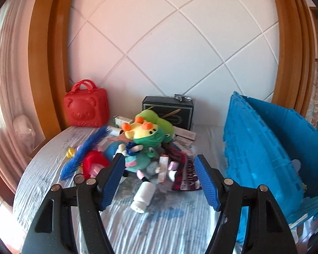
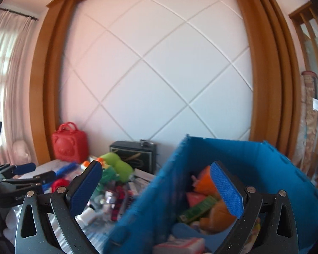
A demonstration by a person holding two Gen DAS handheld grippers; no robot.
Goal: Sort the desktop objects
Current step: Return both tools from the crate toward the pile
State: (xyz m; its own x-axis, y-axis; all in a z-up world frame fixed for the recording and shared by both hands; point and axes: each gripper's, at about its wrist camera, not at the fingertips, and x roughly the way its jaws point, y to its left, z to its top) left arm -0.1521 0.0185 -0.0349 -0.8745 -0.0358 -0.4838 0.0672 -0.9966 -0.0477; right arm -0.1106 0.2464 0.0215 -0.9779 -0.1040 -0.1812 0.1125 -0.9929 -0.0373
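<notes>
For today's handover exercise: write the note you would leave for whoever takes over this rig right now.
Left gripper: open, empty, hanging over the toy pile.
Right gripper: open, empty, at the blue crate.
Done: some toys and boxes already lie in the crate.
Left: the pile on the table, including the white bottle, blue brush and green plush.
Red case and black box stand by the wall.

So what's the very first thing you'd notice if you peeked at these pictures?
Probably the jumbled toy pile in the middle of the table, topped by a yellow-and-green plush. Next, the big blue bin on the right, which already holds toys in the right wrist view. A bright red bear-face case stands against the back wall on the left.
</notes>
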